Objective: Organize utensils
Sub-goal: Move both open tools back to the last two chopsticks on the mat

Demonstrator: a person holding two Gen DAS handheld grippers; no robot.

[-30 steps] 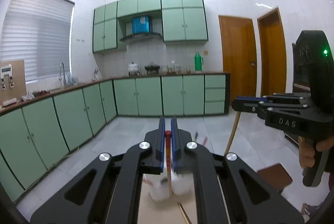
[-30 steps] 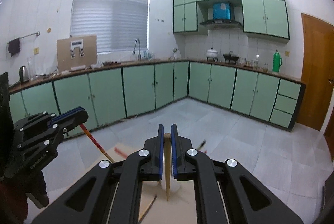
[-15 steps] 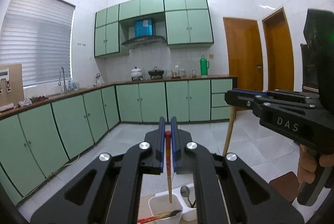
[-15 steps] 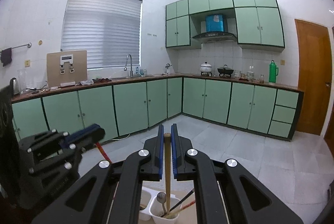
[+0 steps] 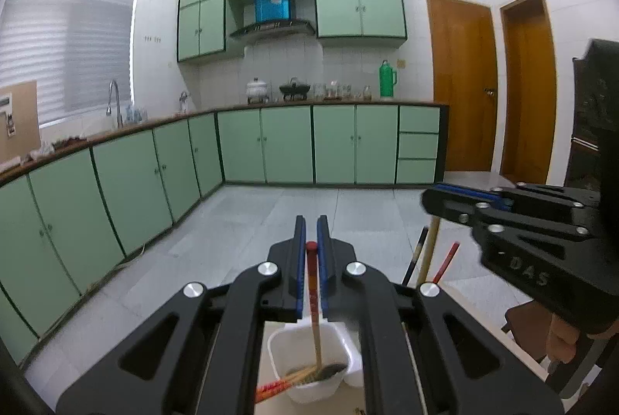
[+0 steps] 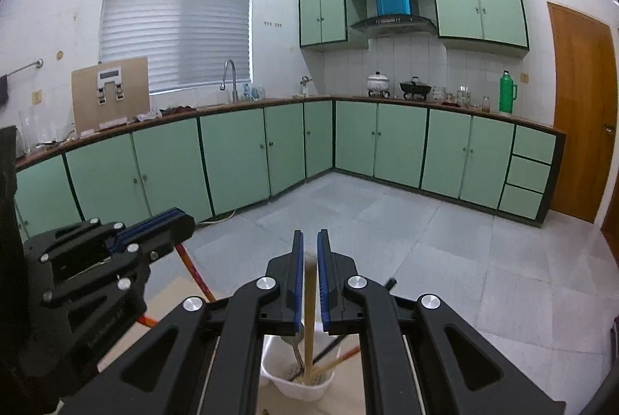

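While your left gripper [image 5: 311,260] pinches the red-tipped chopstick [image 5: 313,295] upright, tip down in the white holder [image 5: 309,364] at lower centre, lower it straight and part the fingers only once it rests inside. Your right gripper [image 6: 307,275] is likewise nearly closed on a pale wooden stick [image 6: 308,318] over its holder compartment [image 6: 298,382]. Both hands point slightly downward, side by side above the bench [image 6: 174,293].
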